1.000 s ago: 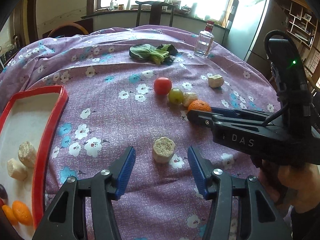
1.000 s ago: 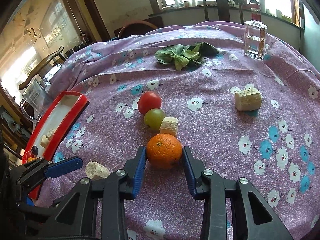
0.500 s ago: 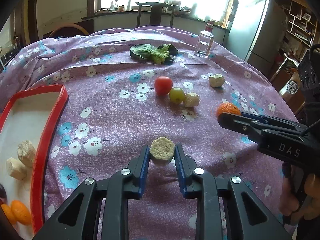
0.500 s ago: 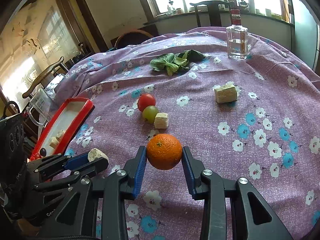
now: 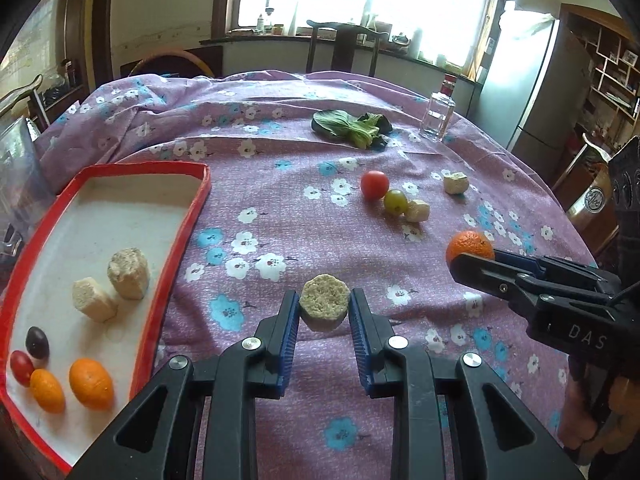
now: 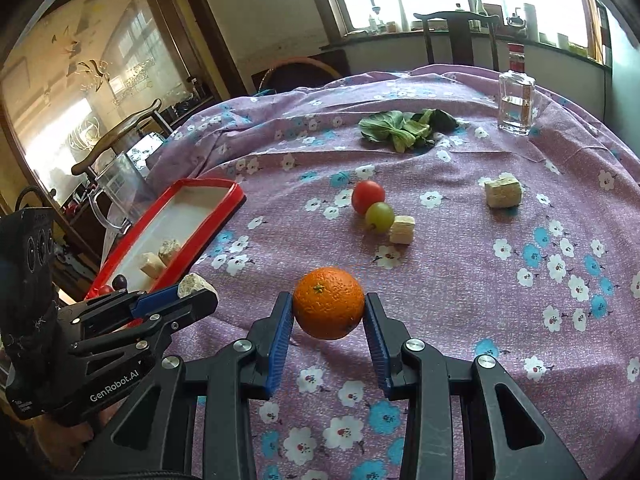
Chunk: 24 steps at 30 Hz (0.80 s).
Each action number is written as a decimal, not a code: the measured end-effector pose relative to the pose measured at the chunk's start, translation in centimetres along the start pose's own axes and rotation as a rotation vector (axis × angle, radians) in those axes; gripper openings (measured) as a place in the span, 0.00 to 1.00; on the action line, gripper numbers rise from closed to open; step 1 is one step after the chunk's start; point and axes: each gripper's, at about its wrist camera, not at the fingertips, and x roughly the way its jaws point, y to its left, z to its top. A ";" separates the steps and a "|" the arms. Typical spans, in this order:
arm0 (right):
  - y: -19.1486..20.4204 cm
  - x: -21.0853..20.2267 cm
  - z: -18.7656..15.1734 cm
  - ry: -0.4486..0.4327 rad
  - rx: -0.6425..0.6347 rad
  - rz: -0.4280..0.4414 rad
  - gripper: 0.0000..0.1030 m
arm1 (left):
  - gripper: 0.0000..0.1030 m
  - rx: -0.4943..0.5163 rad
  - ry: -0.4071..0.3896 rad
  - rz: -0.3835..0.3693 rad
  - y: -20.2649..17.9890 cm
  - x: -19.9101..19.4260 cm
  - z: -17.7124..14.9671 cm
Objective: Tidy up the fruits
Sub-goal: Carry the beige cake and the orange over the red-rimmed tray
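1. Blue-padded left gripper: clamped on a beige porous chunk, lifted clear of the purple floral tablecloth. Underside of the chunk hidden from its own camera.
2. Right gripper: clamped on an orange, both pads pressed to its sides, fruit held off the cloth. In the left wrist view, only the top of the orange visible behind the black finger.
3. Holding hand: only a few fingertips visible at the lower right edge, rest cut off.
4. Red-rimmed tray at left: contains two beige chunks, two oranges, one dark round fruit and one red fruit. Near corner cropped by the frame edge.
5. Centre of cloth: red tomato, green grape and small beige cube in a touching row. Larger beige cube well apart to the right.
6. Far side: leafy greens and glass bottle. Liquid level hard to read.
7. Window area overexposed; sill items not identifiable.
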 end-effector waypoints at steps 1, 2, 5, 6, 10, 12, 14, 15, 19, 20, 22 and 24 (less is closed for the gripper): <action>0.5 0.0 0.0 0.001 -0.006 0.005 0.35 | 0.24 -0.004 -0.004 0.007 0.3 -0.4 -0.2; 0.8 0.0 0.0 0.002 -0.011 0.010 0.35 | 0.24 -0.008 -0.007 0.009 0.6 -0.8 -0.3; 2.2 0.2 -0.1 0.002 -0.027 0.021 0.35 | 0.24 -0.024 -0.015 0.019 1.7 -1.9 -0.7; 2.6 0.3 -0.1 0.003 -0.033 0.026 0.35 | 0.24 -0.027 -0.017 0.023 2.0 -2.2 -0.7; 4.4 0.6 0.0 0.008 -0.054 0.042 0.35 | 0.24 -0.040 -0.029 0.037 3.2 -3.3 -1.0; 5.1 0.8 0.0 0.010 -0.065 0.048 0.35 | 0.24 -0.046 -0.031 0.046 3.8 -3.8 -1.1; 5.9 1.0 0.1 0.014 -0.075 0.054 0.35 | 0.24 -0.050 -0.031 0.053 4.3 -4.1 -1.3; 6.2 1.1 0.1 0.015 -0.081 0.057 0.35 | 0.24 -0.052 -0.032 0.057 4.5 -4.3 -1.3; 7.5 1.6 0.4 0.022 -0.103 0.066 0.35 | 0.24 -0.064 -0.035 0.069 5.6 -4.8 -1.4; 7.8 1.7 0.5 0.023 -0.109 0.067 0.35 | 0.24 -0.067 -0.035 0.071 5.9 -4.9 -1.5; 8.4 2.0 0.7 0.027 -0.121 0.070 0.35 | 0.24 -0.075 -0.036 0.076 6.5 -5.1 -1.5; 8.9 2.3 0.9 0.028 -0.128 0.072 0.35 | 0.24 -0.083 -0.038 0.081 7.0 -5.2 -1.5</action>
